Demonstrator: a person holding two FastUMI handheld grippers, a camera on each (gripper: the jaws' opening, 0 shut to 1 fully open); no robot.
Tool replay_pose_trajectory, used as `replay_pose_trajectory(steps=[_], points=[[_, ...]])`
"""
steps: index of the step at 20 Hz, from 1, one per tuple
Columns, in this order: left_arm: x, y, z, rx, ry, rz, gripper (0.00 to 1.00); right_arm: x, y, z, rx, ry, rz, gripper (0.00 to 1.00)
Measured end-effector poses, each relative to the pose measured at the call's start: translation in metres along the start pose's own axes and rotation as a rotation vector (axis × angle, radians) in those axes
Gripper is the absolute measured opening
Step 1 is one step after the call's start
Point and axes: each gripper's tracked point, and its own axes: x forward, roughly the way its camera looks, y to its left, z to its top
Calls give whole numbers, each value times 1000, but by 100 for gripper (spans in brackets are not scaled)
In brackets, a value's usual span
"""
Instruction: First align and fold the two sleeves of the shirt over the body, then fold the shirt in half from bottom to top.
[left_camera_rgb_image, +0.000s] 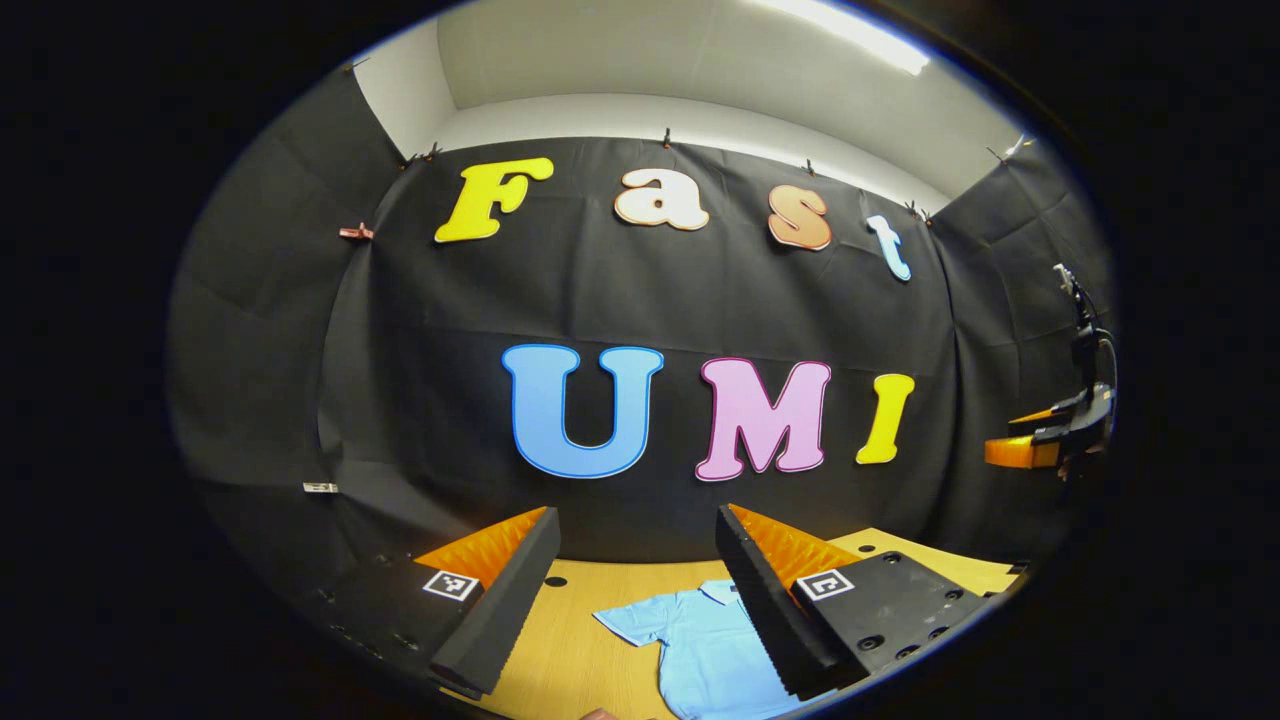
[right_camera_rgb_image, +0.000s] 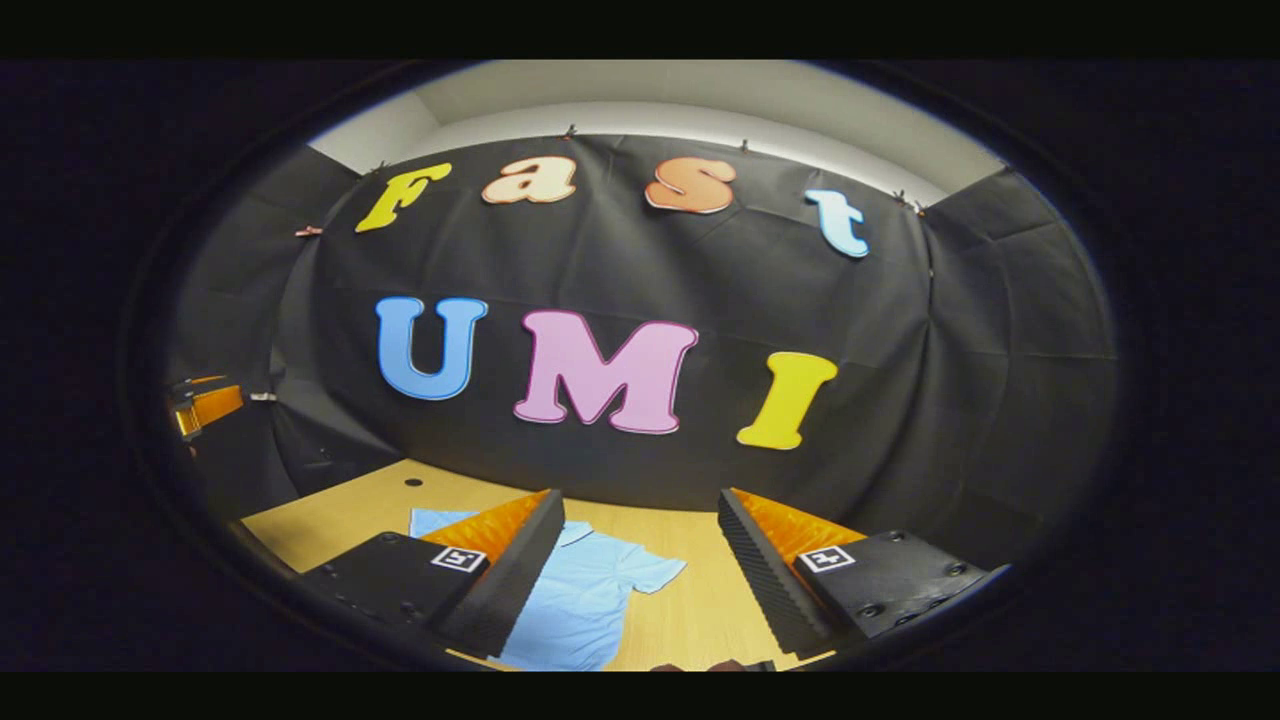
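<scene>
Evidently, both the left hand-held gripper (left_camera_rgb_image: 638, 590) and right hand-held gripper (right_camera_rgb_image: 640, 570) are held open and raised above the shirt (left_camera_rgb_image: 705, 645), which is spread flat on the surface (left_camera_rgb_image: 570, 640), so that the sleeves can be reached.

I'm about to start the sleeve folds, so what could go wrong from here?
The light blue polo shirt lies flat on the wooden table with its sleeves spread. Both grippers, left gripper and right gripper, are open above it, so a pinch could miss the thin sleeve or drag the body askew.
</scene>
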Motion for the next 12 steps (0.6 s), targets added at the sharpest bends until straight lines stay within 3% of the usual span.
replay_pose_trajectory(steps=[6, 12], points=[[13, 8, -23, -5, 49, 26, 99, 71, 8, -47, 16, 115, 96, 97], [50, -1, -41, 9, 98, 78, 99, 191, -17, -157, 19, 333, 146, 97]])
